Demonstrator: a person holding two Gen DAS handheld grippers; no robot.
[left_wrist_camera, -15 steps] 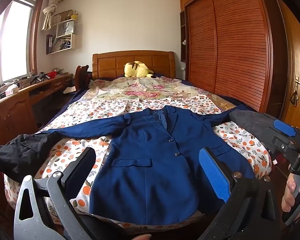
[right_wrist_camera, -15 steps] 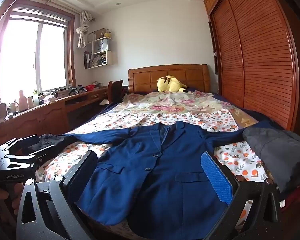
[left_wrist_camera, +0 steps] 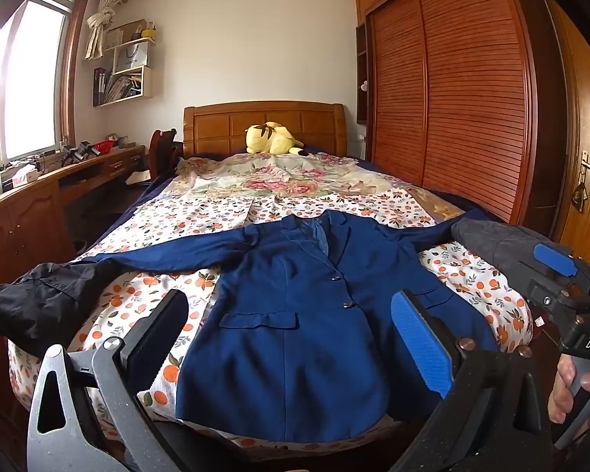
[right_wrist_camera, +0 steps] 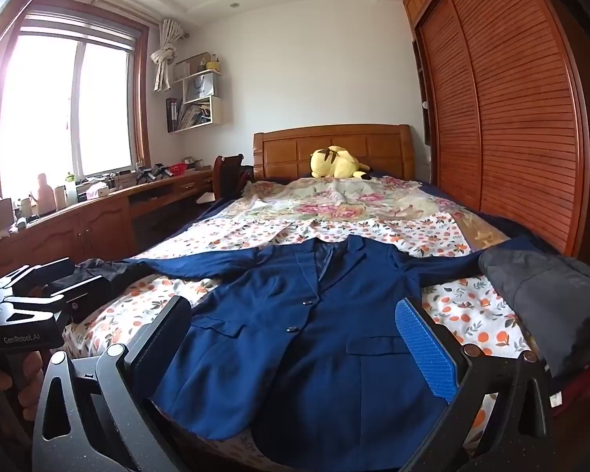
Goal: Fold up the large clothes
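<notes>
Blue blazer (left_wrist_camera: 295,314) lies flat, front up, sleeves spread, at the foot of the bed (left_wrist_camera: 224,220). Left gripper (left_wrist_camera: 291,334) hovers above its hem, jaws spread wide, nothing between them. Right gripper (right_wrist_camera: 295,338) likewise gapes wide, gripping nothing, clear of the cloth.

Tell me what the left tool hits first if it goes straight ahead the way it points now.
Probably the blue jacket: the open left tool points at its lower front, spread flat on the bed. Depth is unclear.
</notes>
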